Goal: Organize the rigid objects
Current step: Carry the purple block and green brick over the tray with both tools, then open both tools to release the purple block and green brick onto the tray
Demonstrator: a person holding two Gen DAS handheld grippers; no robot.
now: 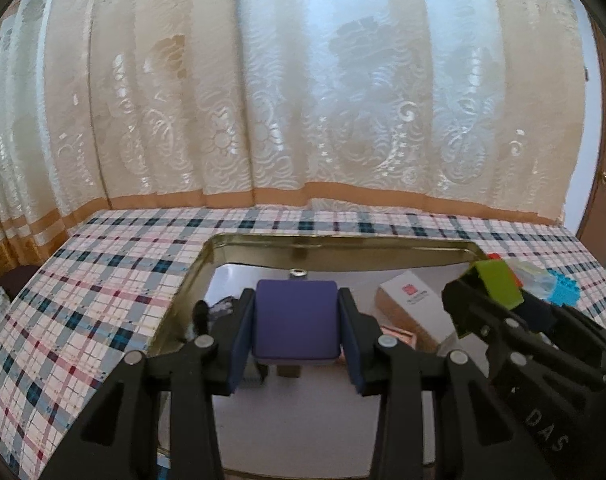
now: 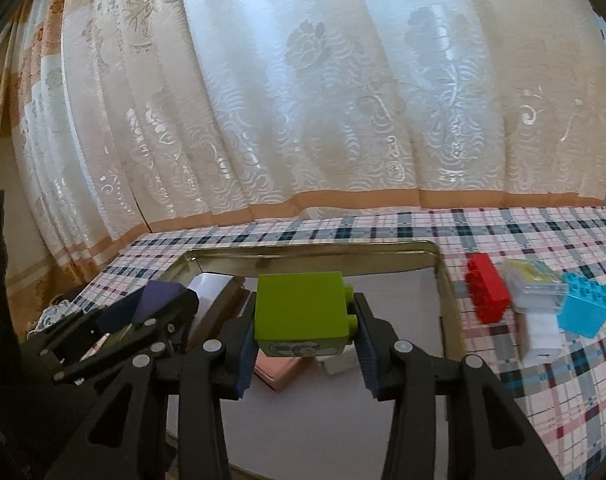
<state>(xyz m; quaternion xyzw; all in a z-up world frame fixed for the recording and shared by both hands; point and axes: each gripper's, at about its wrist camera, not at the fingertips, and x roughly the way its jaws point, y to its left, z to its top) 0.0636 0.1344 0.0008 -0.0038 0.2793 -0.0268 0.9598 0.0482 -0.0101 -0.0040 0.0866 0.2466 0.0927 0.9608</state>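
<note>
Two grippers show, the left gripper and the right gripper. Toy bricks number three: one green brick, one red brick, one blue brick. There is one purple block, one gold tin and one clear plastic box.

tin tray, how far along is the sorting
Done: a white and tan box lies in the tin tray. In hand: left gripper holds a purple block, right gripper a green brick. Left: red brick, blue brick and clear case on the tablecloth.
</note>
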